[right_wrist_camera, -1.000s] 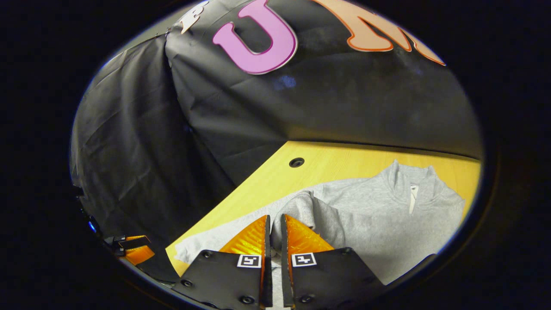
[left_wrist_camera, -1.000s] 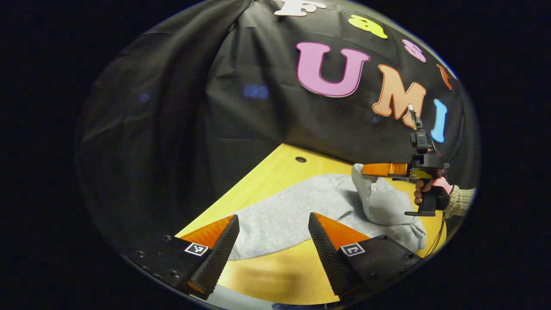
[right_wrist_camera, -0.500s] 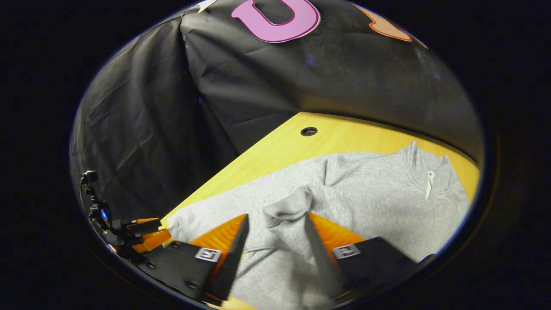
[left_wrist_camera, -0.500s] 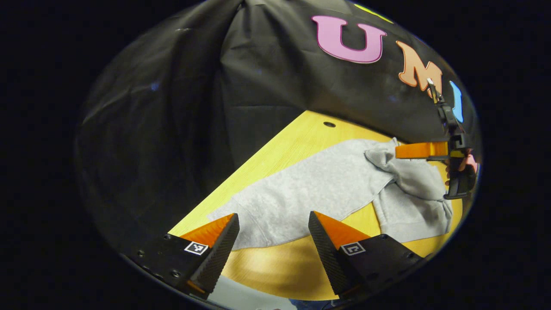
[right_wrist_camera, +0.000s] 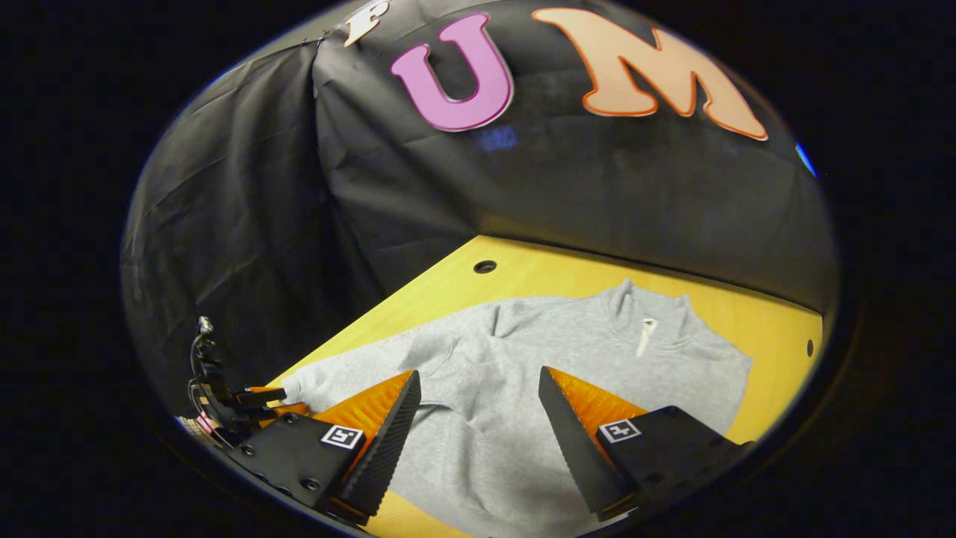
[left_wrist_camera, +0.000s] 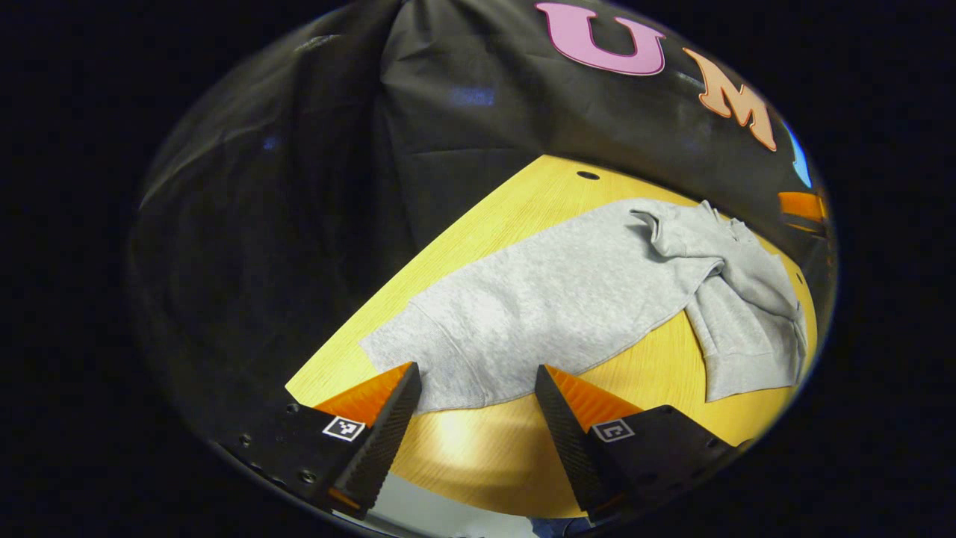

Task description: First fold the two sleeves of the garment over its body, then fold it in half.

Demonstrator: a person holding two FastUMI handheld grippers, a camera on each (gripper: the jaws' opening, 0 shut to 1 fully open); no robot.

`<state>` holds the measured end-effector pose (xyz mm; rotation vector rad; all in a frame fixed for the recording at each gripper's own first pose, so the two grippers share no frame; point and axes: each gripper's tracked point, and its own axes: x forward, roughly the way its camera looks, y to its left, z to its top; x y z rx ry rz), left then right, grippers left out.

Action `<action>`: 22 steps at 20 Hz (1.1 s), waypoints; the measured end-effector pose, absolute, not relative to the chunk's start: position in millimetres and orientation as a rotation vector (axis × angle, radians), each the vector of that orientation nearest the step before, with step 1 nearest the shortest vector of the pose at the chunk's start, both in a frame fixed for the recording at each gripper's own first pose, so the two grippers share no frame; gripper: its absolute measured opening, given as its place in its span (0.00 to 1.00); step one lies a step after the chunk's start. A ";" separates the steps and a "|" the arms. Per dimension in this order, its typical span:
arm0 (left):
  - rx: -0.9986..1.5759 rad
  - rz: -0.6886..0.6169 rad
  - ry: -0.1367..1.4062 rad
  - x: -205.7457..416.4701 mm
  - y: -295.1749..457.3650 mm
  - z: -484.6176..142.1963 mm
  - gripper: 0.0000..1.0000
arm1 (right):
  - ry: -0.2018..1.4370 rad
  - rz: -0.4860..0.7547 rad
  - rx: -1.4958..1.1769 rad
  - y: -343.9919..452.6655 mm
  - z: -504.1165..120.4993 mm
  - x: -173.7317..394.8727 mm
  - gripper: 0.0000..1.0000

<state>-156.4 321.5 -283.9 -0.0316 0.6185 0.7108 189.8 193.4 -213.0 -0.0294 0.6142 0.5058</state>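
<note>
Grey garment (right_wrist_camera: 523, 388) lies on the table (right_wrist_camera: 553, 273), each hand-held gripper (left_wrist_camera: 478, 407) (right_wrist_camera: 482, 411) wide apart, holding nothing

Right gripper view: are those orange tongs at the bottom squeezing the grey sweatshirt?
No: the right tongs stand wide apart above the grey sweatshirt, with nothing pinched between them.
</note>
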 end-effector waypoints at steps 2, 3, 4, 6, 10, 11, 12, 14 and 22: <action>-0.003 0.696 0.629 -155.8 318.4 -286.9 0.92 | 0.591 0.466 -0.034 160.1 -192.8 177.7 0.98; 0.012 0.687 0.613 -155.0 318.7 -284.6 0.89 | 0.579 0.441 -0.048 140.5 -185.6 172.3 0.98; -0.006 0.670 0.608 -152.3 316.8 -285.9 0.87 | 0.571 0.421 -0.054 124.7 -178.4 165.3 0.98; -0.038 0.697 0.584 -152.5 320.2 -284.8 0.73 | 0.560 0.376 -0.059 97.3 -166.3 146.5 0.99; -0.047 0.717 0.567 -151.1 324.1 -284.5 0.34 | 0.543 0.293 -0.054 55.7 -151.0 112.5 0.98; -0.037 0.711 0.571 -147.9 323.9 -285.3 0.18 | 0.546 0.283 -0.036 50.2 -149.5 104.6 0.96; -0.027 0.714 0.581 -147.9 323.3 -285.0 0.13 | 0.542 0.273 -0.030 44.1 -145.8 98.4 0.98; -0.020 0.726 0.600 -145.7 324.4 -285.1 0.04 | 0.525 0.247 -0.046 30.3 -139.3 87.3 0.99; -0.162 0.728 0.525 -129.6 313.5 -264.7 0.00 | 0.488 0.182 -0.029 6.4 -122.0 58.2 0.98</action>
